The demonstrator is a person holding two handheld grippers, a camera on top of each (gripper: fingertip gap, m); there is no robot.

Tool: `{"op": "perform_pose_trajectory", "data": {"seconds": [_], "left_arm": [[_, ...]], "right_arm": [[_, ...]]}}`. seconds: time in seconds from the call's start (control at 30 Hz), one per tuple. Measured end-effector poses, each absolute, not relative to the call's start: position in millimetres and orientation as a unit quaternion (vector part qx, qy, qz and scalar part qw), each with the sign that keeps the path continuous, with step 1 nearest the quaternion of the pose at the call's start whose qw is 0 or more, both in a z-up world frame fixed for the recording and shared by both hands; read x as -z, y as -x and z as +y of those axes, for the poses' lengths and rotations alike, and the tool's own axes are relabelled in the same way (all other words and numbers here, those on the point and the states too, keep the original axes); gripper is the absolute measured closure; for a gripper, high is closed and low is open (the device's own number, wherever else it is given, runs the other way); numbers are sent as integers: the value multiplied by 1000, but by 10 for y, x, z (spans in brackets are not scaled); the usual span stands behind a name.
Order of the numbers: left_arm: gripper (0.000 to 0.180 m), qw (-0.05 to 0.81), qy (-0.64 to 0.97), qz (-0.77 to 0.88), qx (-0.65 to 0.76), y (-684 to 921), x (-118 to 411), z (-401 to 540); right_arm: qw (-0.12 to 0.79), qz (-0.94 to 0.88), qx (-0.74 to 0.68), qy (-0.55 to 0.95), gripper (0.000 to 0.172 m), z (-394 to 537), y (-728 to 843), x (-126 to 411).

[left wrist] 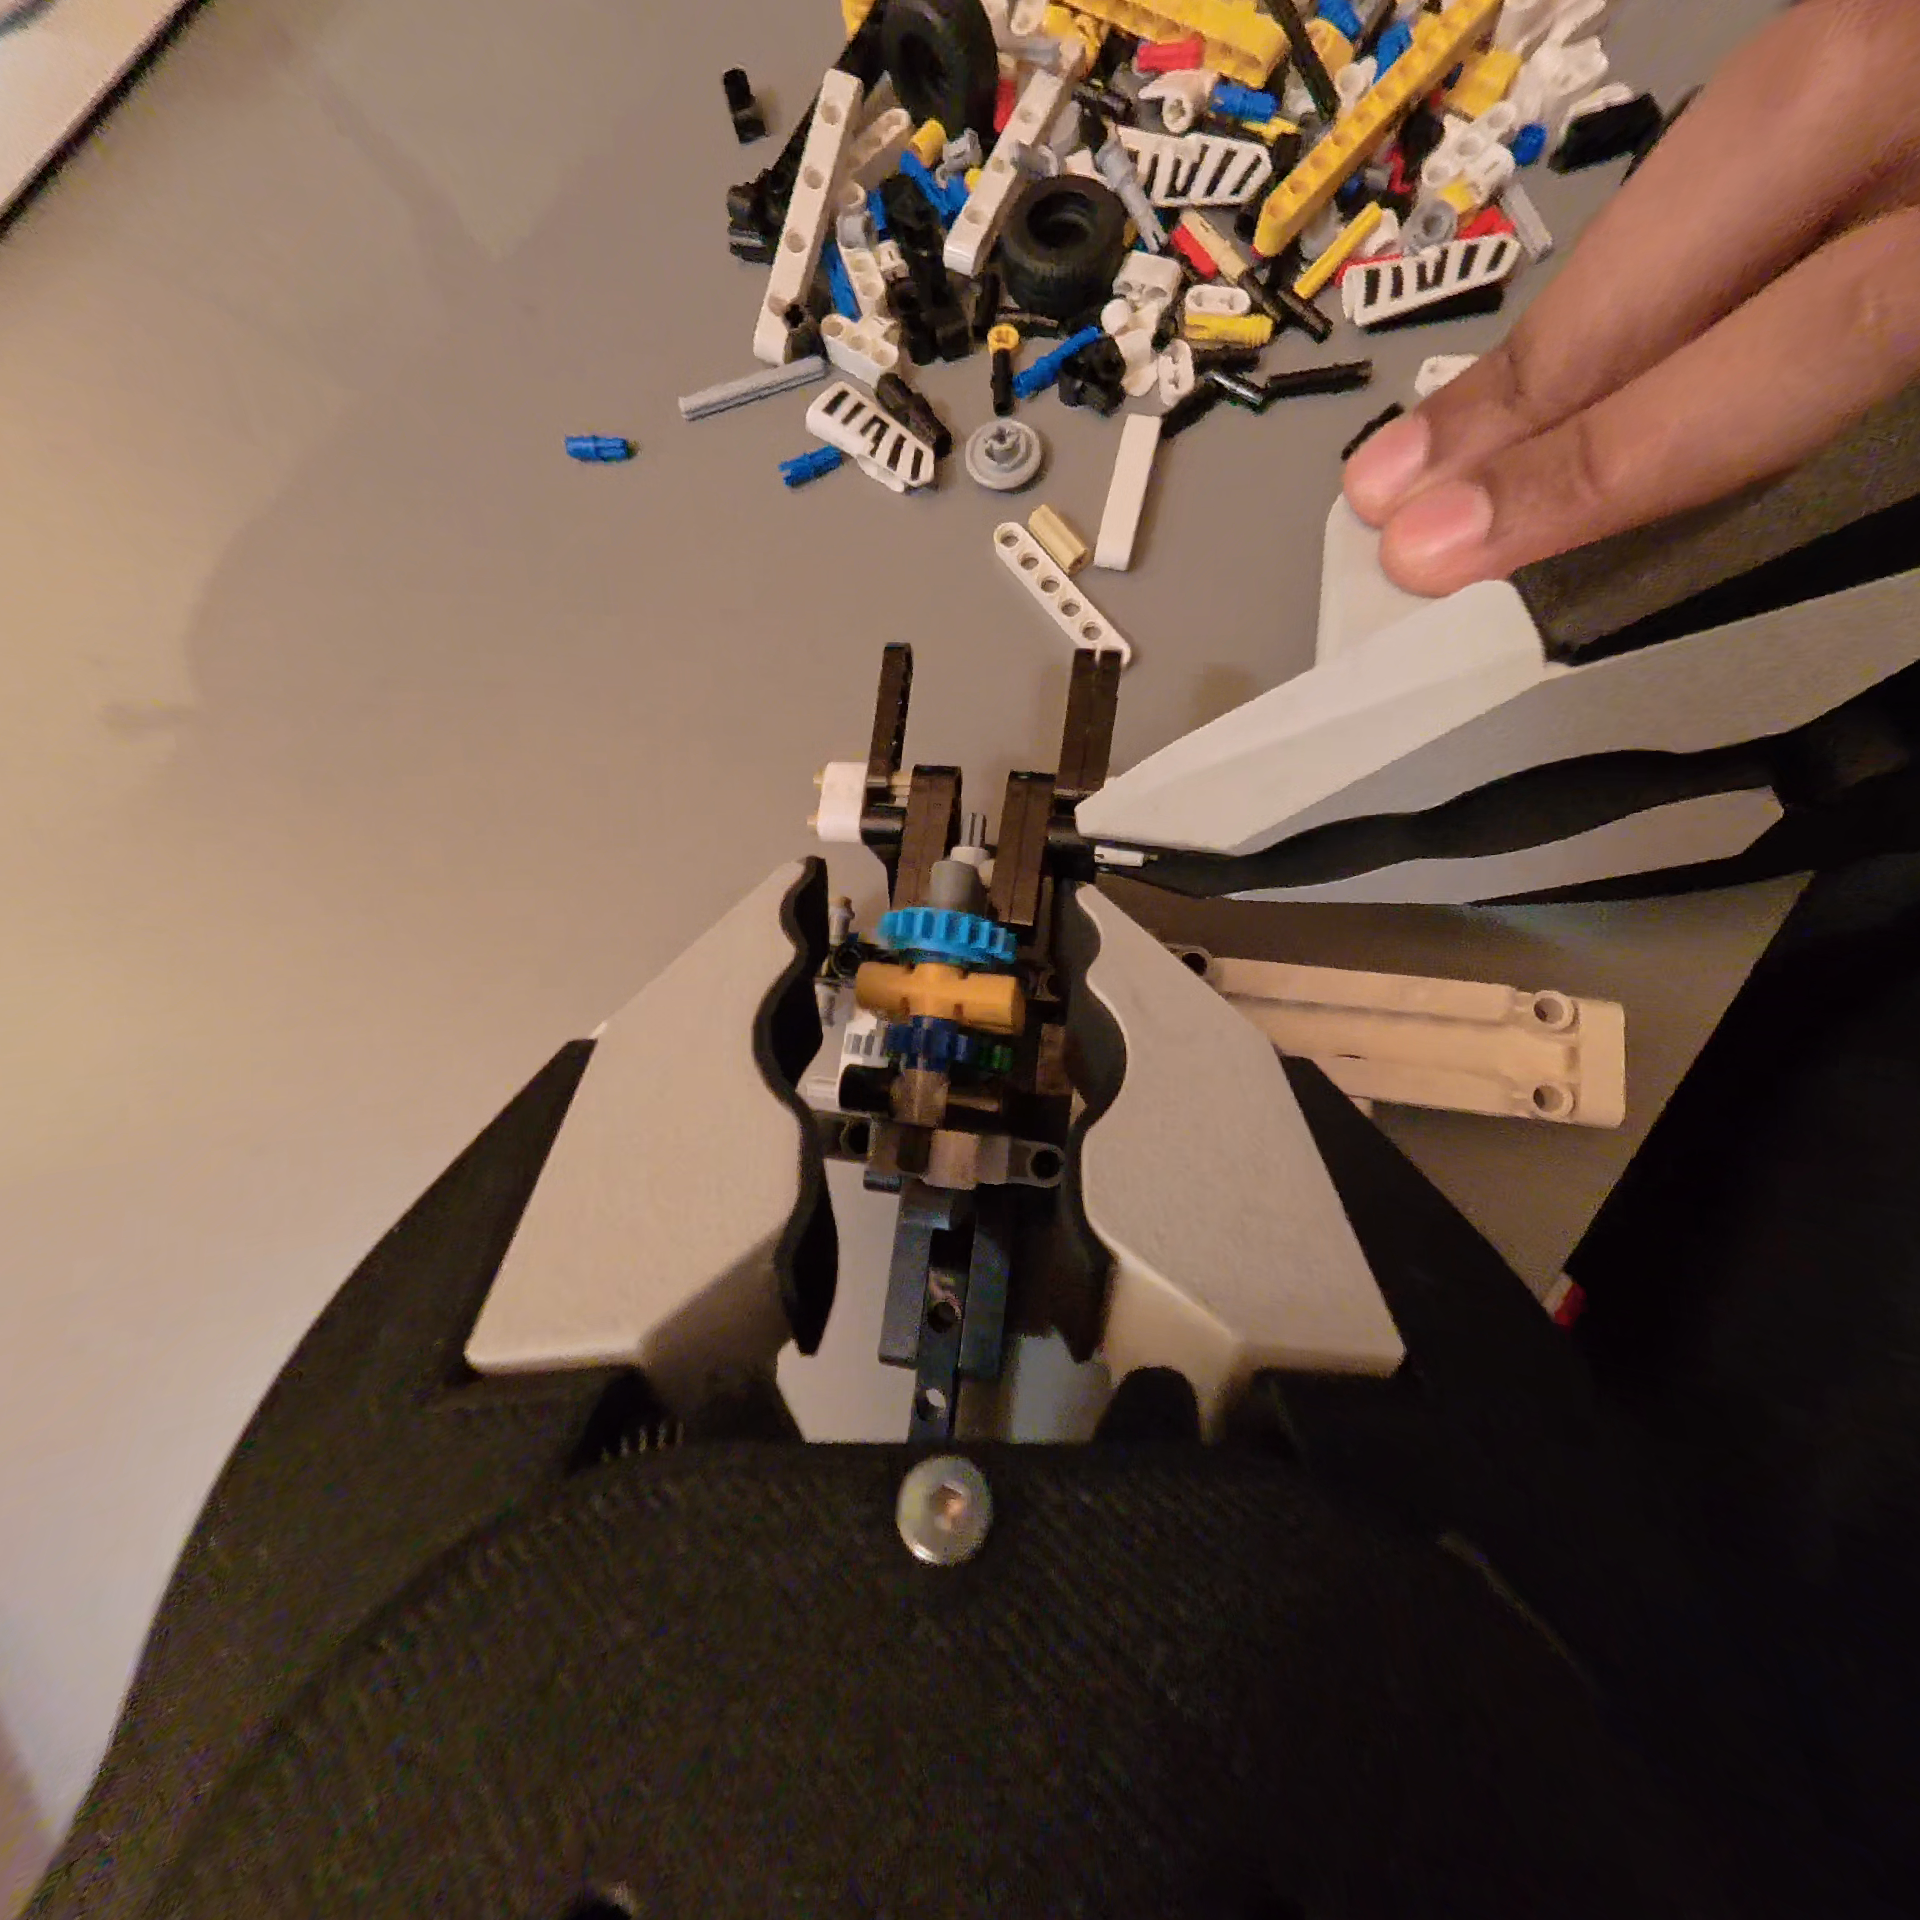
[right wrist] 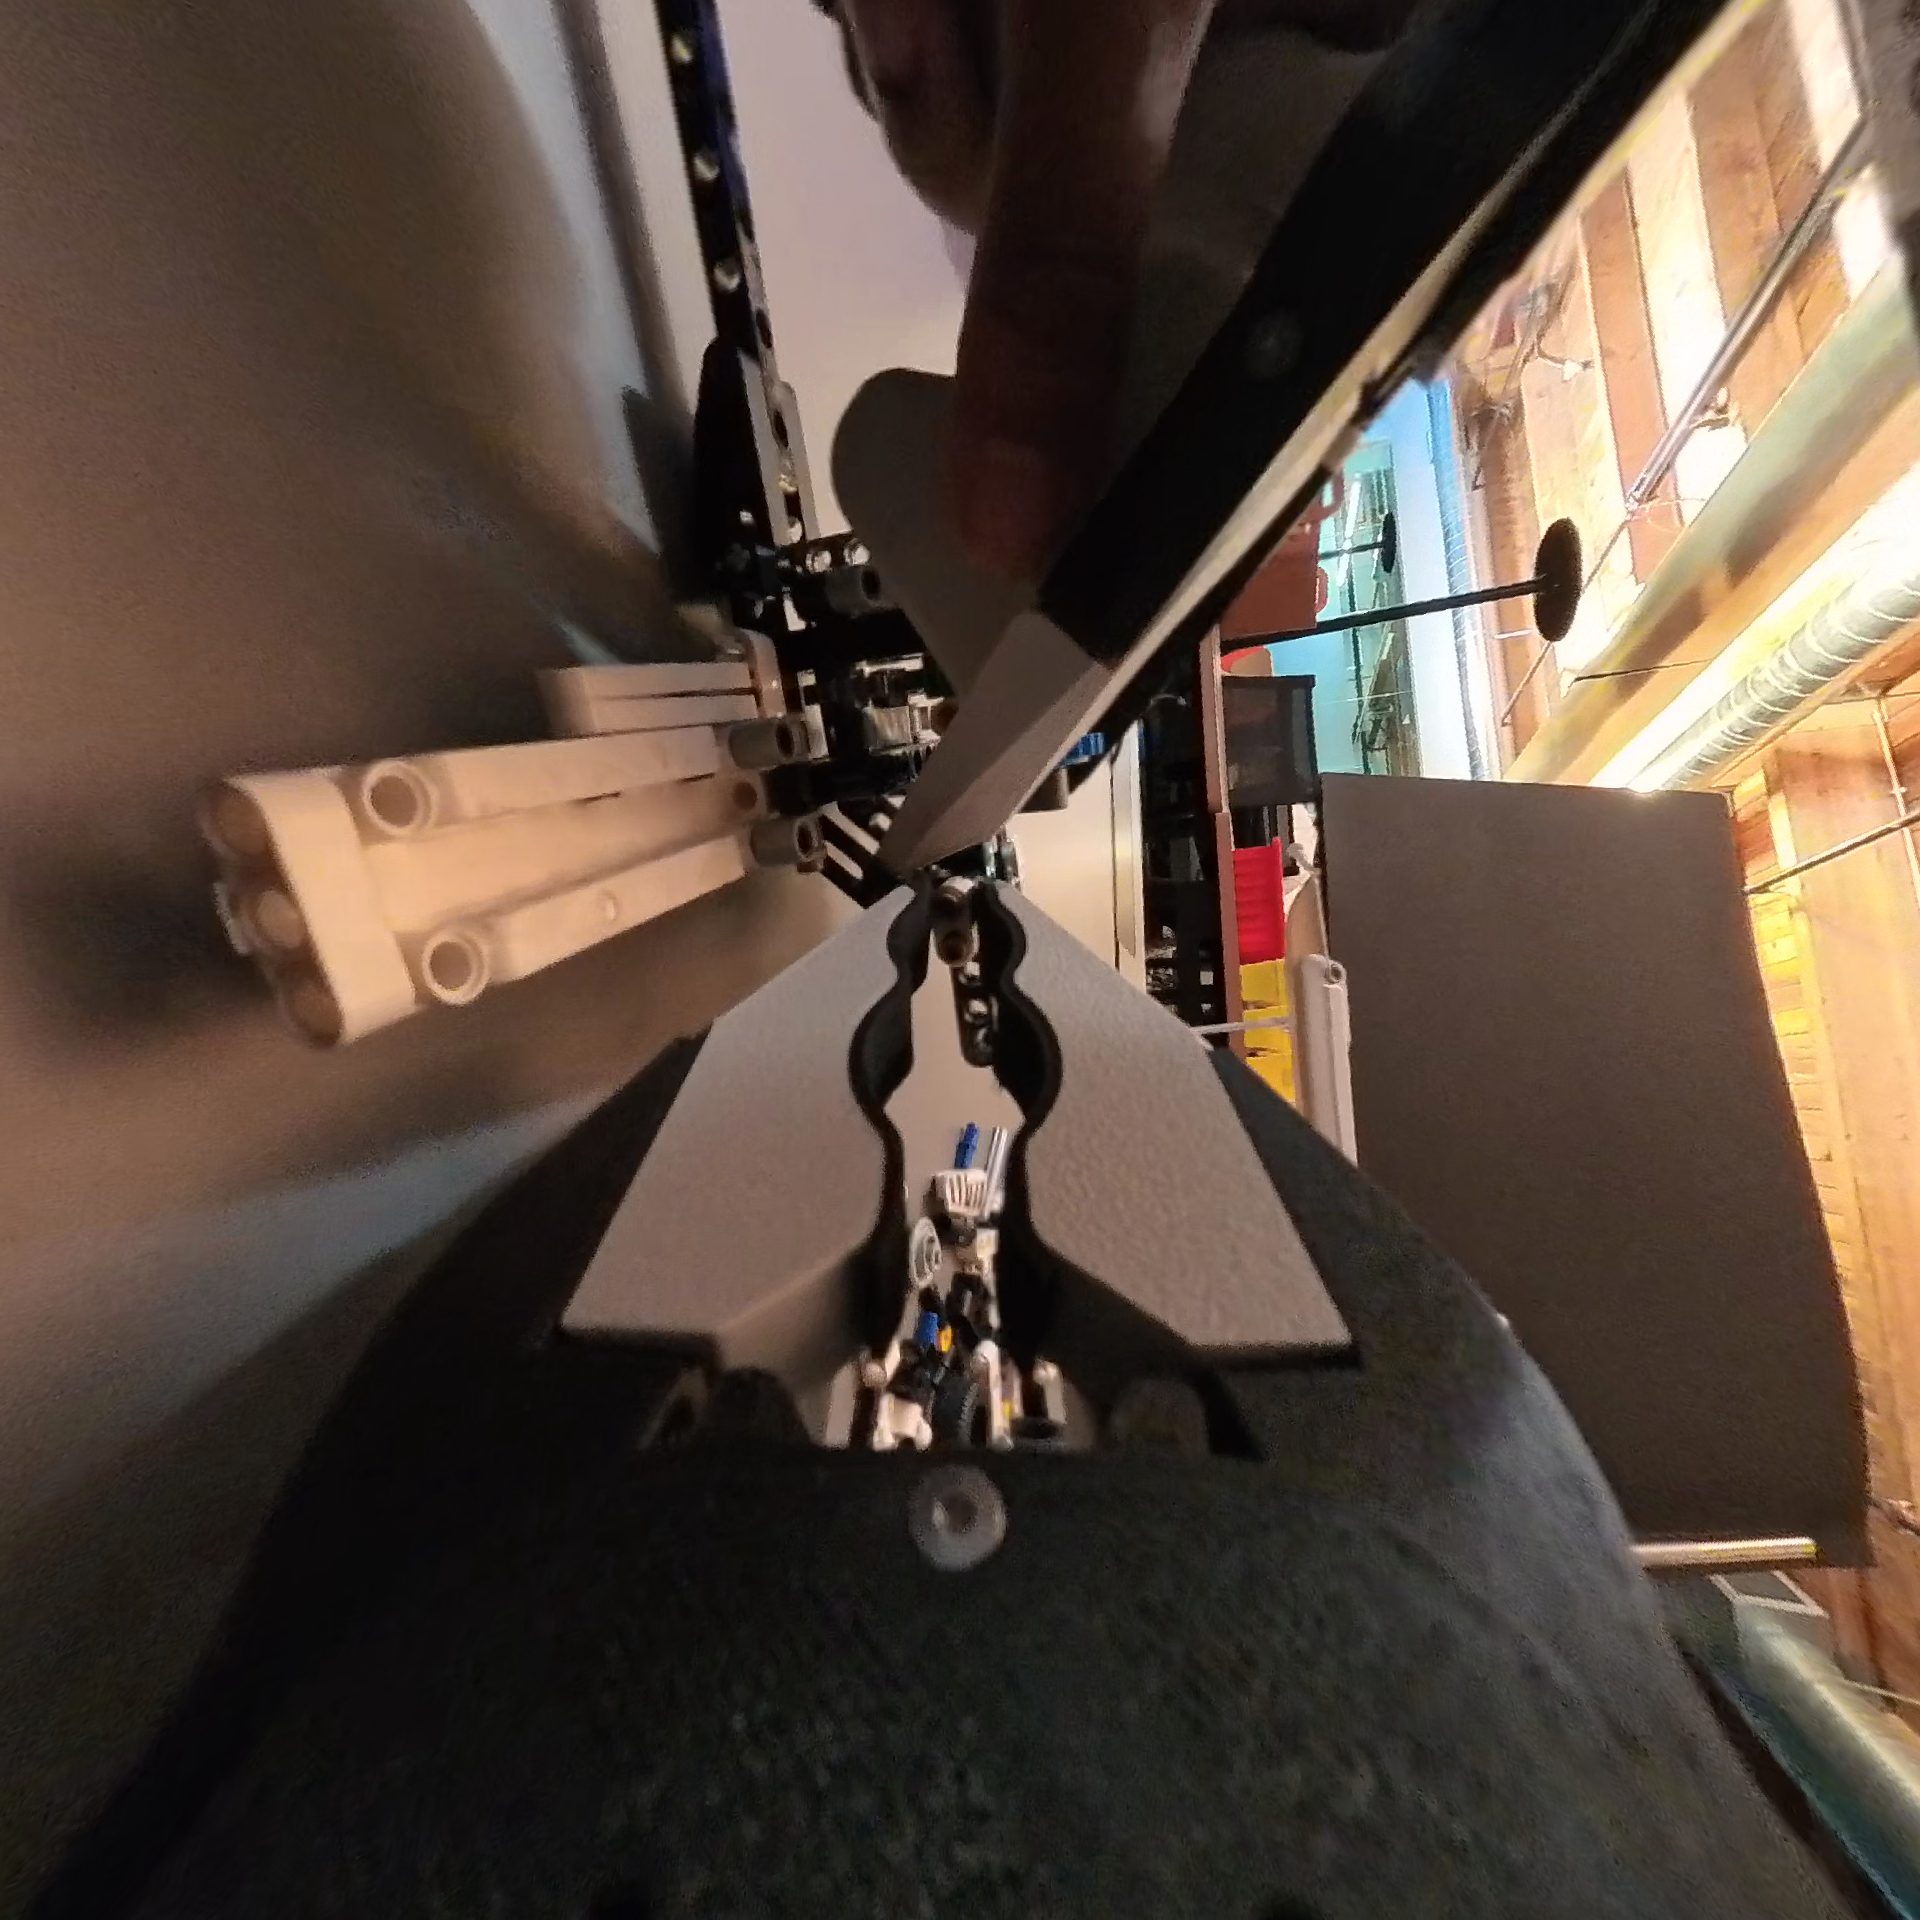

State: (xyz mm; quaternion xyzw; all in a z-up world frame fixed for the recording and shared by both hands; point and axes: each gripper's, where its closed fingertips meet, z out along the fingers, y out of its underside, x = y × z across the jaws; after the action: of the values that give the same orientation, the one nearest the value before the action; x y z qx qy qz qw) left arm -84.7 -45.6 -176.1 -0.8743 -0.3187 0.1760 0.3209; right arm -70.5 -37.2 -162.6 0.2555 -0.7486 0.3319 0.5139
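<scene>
Grey tabletop (left wrist: 312, 623) carries a loose heap of building-toy parts (left wrist: 1143, 177) at its far end: white, yellow, black, blue and red beams and pins, plus two black tyres.

Left gripper (left wrist: 940, 914): jaws stand spread around a partly built toy assembly (left wrist: 940, 987). The assembly shows a light blue gear, a tan connector below it, a darker blue gear, black upright beams at the far end and a dark blue beam running back toward the camera. Right pad lies against the assembly's black side; on the left, whether the pad presses on the parts cannot be told. A long cream-white panel section (left wrist: 1455, 1049) of the same build extends to the right, on the table.

Right gripper (left wrist: 1101, 847): enters the left wrist view from the right, with a person's hand (left wrist: 1621, 343) on its body. Its fingertips are drawn nearly together on a small pale pin (left wrist: 1127, 856) at the assembly's right flank, beside a black connector. In the right wrist view, the dark pads (right wrist: 902, 935) pinch that small pin (right wrist: 948, 914), with the left gripper's grey finger (right wrist: 997, 769) just above.
</scene>
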Motion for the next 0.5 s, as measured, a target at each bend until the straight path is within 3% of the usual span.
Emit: {"op": "perform_pose_trajectory", "data": {"seconds": [0.2,0.5], "left_arm": [[150,259,915,-262,-167,833,1811,-430],[148,130,953,-270,-39,768,1950,-510]], "right_arm": [[526,-737,-305,-295,165,-362,706,1670],[532,-732,-286,-315,165,-410,693,1742]]}}
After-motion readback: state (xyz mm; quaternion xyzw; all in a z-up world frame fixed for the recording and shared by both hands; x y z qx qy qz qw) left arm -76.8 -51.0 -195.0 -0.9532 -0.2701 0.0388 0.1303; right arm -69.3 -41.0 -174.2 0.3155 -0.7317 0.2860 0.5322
